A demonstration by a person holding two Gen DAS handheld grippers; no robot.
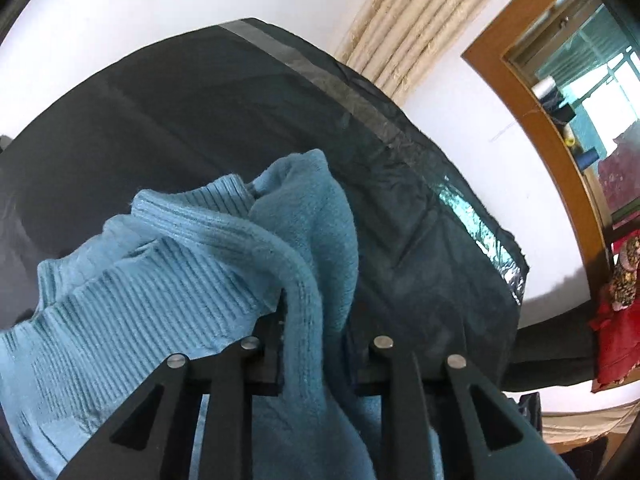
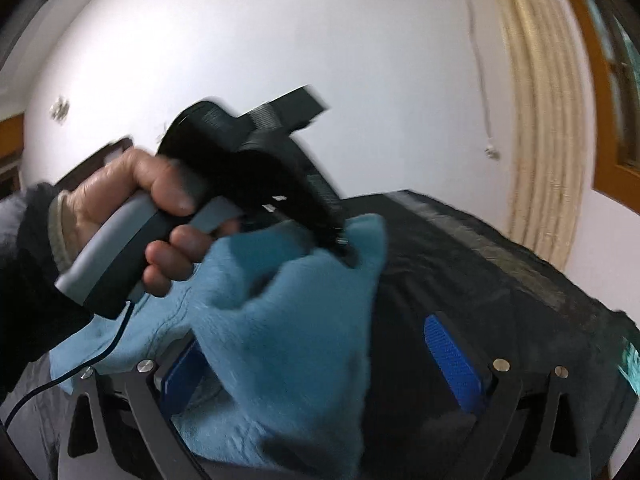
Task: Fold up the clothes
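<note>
- Sweater [image 1: 192, 264], light blue knit with ribbed bands, lies bunched on the bench [image 1: 168, 120], which is draped in a dark cover.
- Left claw [image 1: 308, 344]: its fingers stand close together with a thick fold of the sweater running down between them; it is pinching that fold.
- Seen from the right wrist, the same left claw [image 2: 346, 254] points steeply down, tip buried in a raised peak of blue fabric; the view is motion-blurred.
- Person's left hand [image 2: 160, 216] wraps the grey and black handle; a dark sleeve covers the wrist, and a thin cable trails below the handle.
- Right claw [image 2: 320, 360]: spread wide. Blue ribbed pads [image 2: 452, 360] are well apart; the right pad is bare against the dark cover. The sweater drapes across the gap and over the left pad, not clamped.
- Silver tape strip [image 1: 360, 100] runs along the far edge of the bench.
- Background: white wall, cream curtain [image 1: 432, 20], wood-framed window [image 1: 560, 92] at right.
</note>
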